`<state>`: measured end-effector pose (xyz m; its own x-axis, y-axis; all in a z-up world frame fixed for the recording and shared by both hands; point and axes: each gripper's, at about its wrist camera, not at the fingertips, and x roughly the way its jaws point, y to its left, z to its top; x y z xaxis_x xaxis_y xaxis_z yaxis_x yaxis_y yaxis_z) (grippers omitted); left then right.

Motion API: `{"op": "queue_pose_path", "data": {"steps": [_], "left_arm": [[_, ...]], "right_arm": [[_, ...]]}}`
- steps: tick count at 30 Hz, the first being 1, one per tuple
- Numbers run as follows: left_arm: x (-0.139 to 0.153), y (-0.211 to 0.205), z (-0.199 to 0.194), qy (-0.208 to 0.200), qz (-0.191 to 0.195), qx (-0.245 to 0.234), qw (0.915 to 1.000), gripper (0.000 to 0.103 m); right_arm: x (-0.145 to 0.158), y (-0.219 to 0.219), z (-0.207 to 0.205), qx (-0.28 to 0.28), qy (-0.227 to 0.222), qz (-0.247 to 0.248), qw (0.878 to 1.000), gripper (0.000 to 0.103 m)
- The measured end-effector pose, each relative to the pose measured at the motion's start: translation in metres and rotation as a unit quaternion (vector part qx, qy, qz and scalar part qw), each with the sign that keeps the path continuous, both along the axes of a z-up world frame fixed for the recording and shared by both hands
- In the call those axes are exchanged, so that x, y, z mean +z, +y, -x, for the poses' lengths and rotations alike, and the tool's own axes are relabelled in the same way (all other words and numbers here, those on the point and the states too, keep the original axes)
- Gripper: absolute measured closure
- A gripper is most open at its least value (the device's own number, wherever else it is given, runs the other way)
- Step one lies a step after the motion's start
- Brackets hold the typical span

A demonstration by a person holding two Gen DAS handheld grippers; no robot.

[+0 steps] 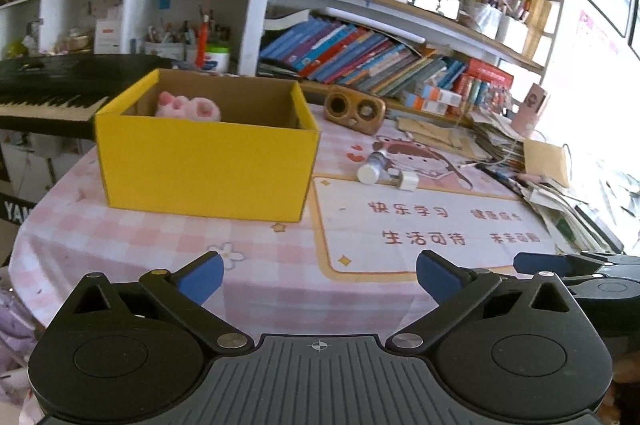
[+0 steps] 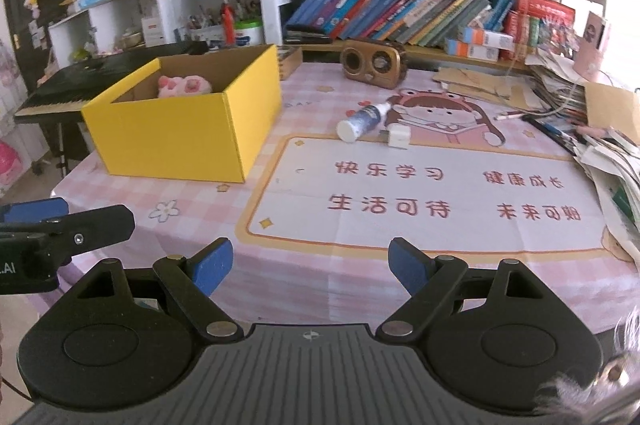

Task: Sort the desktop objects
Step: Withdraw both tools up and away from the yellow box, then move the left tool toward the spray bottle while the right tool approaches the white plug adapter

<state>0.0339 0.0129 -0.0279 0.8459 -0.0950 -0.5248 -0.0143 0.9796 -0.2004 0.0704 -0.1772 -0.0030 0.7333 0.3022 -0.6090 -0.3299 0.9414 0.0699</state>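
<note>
Nearest to us, the left gripper [image 1: 318, 275] hangs over the front edge of the pink checked tablecloth [image 1: 132, 237], its blue-padded jaws spread wide with nothing between them. Beside it, the right gripper [image 2: 311, 267] also stands with jaws apart and empty, and we see no contact with any object. Each tool shows at the margin of the other's view, so we record them as side by side. Farther in, on the cloth's printed cartoon panel, we find a small white-capped bottle with a blue patterned label [image 2: 362, 120] lying on its side, and just beside it a white cube-shaped charger plug [image 2: 398, 136]; whether the two touch we cannot tell. To the left of these stands an open yellow cardboard box [image 1: 204, 169], upright, with a pink plush toy [image 1: 188, 107] inside. Behind the bottle we observe a brown wooden retro-style speaker [image 2: 374, 63] at the table's far edge. A stack of loose papers and booklets [image 2: 600, 145] occupies the right side. Beyond lie a black electric keyboard [image 1: 48, 89] and crowded bookshelves [image 1: 380, 61].
</note>
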Motion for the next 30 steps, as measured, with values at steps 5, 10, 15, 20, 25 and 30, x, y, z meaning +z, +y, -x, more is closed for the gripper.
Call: {"op": "queue_pose_path", "data": {"steps": [5, 10, 15, 20, 25, 30], "left_arm": [[-0.002, -0.011, -0.014, 0.008, -0.006, -0.014, 0.9999, 0.000], [-0.001, -0.025, -0.026, 0.002, -0.012, -0.024, 0.9996, 0.000], [0.000, -0.042, -0.041, -0.003, -0.013, -0.055, 0.9984, 0.000], [0.001, -0.057, -0.060, -0.004, 0.002, -0.087, 0.9962, 0.000], [0.000, -0.068, -0.080, -0.004, 0.006, -0.088, 0.9961, 0.000], [-0.002, -0.079, -0.105, 0.004, 0.006, -0.076, 0.9971, 0.000]], "right_arm": [[-0.002, -0.010, -0.005, -0.015, 0.003, 0.002, 1.000, 0.019], [-0.003, -0.022, -0.014, -0.023, 0.007, 0.006, 1.000, 0.019], [-0.004, -0.033, -0.029, -0.027, 0.011, 0.009, 1.000, 0.019], [-0.004, -0.046, -0.045, -0.029, 0.013, 0.013, 0.999, 0.019], [-0.004, -0.059, -0.067, -0.027, 0.018, 0.013, 0.999, 0.019], [-0.006, -0.069, -0.090, -0.015, 0.021, 0.017, 1.000, 0.019]]}}
